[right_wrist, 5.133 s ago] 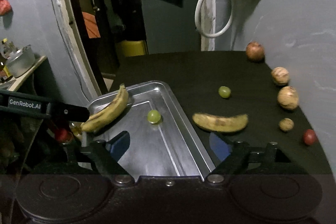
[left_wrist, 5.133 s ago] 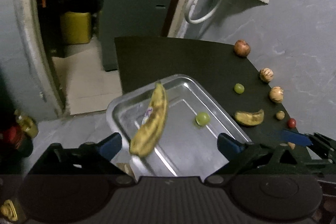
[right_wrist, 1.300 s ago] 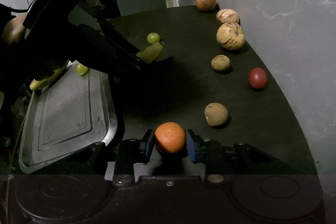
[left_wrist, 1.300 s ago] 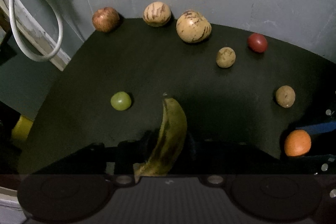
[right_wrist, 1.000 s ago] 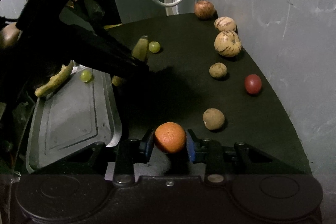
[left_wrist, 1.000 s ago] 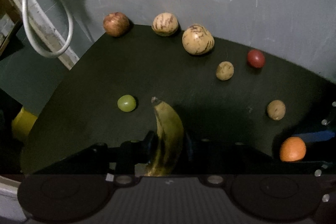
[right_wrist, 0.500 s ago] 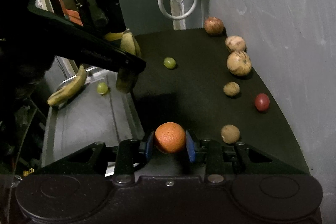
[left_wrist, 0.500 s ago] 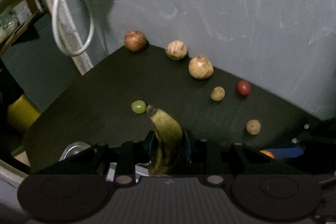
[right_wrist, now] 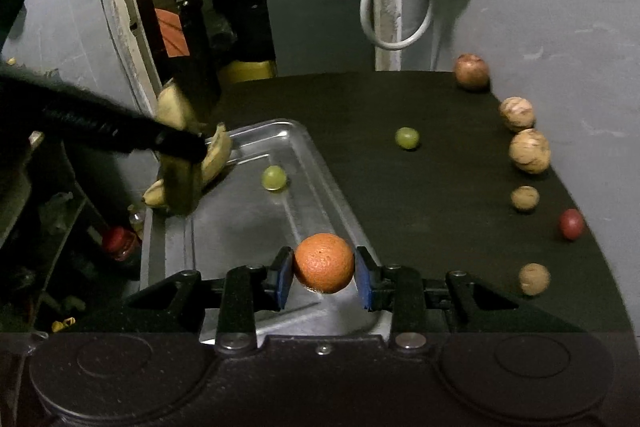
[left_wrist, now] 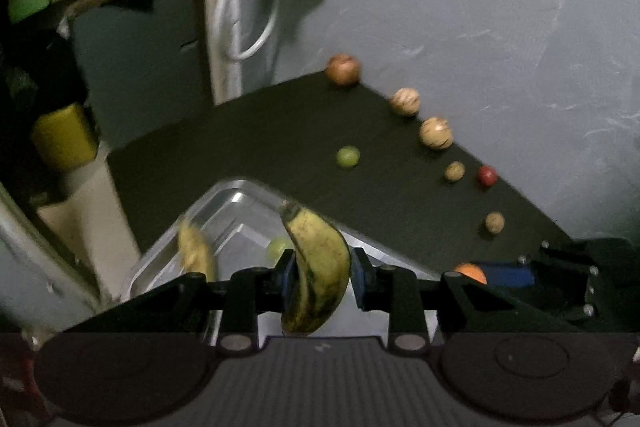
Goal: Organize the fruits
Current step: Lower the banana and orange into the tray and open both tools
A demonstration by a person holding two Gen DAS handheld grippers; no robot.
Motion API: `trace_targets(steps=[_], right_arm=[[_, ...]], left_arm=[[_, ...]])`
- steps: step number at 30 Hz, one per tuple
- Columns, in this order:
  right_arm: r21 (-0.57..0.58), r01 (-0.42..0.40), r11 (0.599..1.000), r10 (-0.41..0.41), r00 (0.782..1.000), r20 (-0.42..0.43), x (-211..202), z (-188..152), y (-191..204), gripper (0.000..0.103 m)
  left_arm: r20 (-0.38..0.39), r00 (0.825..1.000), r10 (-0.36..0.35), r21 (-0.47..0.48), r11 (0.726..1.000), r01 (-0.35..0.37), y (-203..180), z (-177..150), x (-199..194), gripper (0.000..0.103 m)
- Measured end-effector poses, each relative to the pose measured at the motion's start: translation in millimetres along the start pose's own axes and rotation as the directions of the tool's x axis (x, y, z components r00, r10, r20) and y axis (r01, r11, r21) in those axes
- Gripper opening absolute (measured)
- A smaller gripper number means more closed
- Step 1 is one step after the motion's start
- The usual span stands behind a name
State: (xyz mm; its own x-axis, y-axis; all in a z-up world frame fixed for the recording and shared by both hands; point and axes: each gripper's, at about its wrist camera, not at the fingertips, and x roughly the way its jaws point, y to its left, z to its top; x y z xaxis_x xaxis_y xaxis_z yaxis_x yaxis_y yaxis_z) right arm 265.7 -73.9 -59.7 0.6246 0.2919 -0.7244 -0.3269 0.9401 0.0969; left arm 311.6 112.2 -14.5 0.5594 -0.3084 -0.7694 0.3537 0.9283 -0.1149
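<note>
**Left wrist view: banana clamped over the tray, orange clamped by the right**

In the left wrist view I see my left gripper (left_wrist: 323, 277) with its jaws clamped on a spotted banana (left_wrist: 318, 269). The banana stands almost upright between the blue pads, its stem end up. Behind it is the metal tray (left_wrist: 224, 203), and inside the tray lie a second banana (left_wrist: 195, 251) and a green grape (left_wrist: 277, 247); both are blurred.

In the right wrist view my right gripper (right_wrist: 323, 277) has its jaws clamped on an orange (right_wrist: 324, 262), which hangs above the near part of the tray. The left gripper comes in from the left side there, holding its banana over the far left corner of the tray.

On the black desk (right_wrist: 360, 107) another green grape (right_wrist: 407, 138) lies alone near the tray. Along the grey wall I count a reddish apple (right_wrist: 472, 71), two striped pale fruits (right_wrist: 516, 113), two small brown fruits (right_wrist: 525, 198) and a small red fruit (right_wrist: 571, 223).
</note>
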Motion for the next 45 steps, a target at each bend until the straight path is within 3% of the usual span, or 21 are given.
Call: trace_targets(steps=[12,27,31,34,36,38,40,45], right_arm=[[-0.036,-0.044,0.998,0.041,0.997,-0.072,40,-2,37,0.035],[-0.062,0.013,0.998,-0.018,0.996,-0.086,54,-18,51,0.035],[-0.064,0.031,0.997,-0.037,0.996,-0.08,55,-20,51,0.04],[-0.048,0.04,0.998,-0.043,0.997,-0.061,44,-21,50,0.051],[-0.034,0.048,0.998,-0.049,0.997,-0.053,36,-22,48,0.054],[-0.021,0.057,0.998,-0.057,0.997,-0.045,24,-24,48,0.059],[-0.004,0.068,0.998,-0.068,0.997,-0.028,8,-26,46,0.068],[0.038,0.092,0.995,-0.092,0.996,0.014,-36,-36,37,0.086]], left_arm=[[-0.17,0.985,-0.037,-0.133,0.991,0.015,57,-21,23,0.031],[-0.216,0.976,-0.017,-0.058,0.998,0.005,52,-13,75,0.031],[-0.224,0.975,-0.007,-0.062,0.998,-0.007,53,-14,84,0.031],[-0.223,0.975,-0.007,-0.067,0.998,-0.008,53,-15,85,0.032],[-0.215,0.977,-0.007,-0.074,0.997,-0.01,53,-16,82,0.041],[-0.203,0.979,-0.003,-0.074,0.997,-0.012,51,-16,77,0.057],[-0.18,0.984,0.004,-0.08,0.997,-0.019,49,-17,68,0.059],[-0.133,0.991,-0.001,-0.165,0.986,-0.021,43,-25,35,0.083]])
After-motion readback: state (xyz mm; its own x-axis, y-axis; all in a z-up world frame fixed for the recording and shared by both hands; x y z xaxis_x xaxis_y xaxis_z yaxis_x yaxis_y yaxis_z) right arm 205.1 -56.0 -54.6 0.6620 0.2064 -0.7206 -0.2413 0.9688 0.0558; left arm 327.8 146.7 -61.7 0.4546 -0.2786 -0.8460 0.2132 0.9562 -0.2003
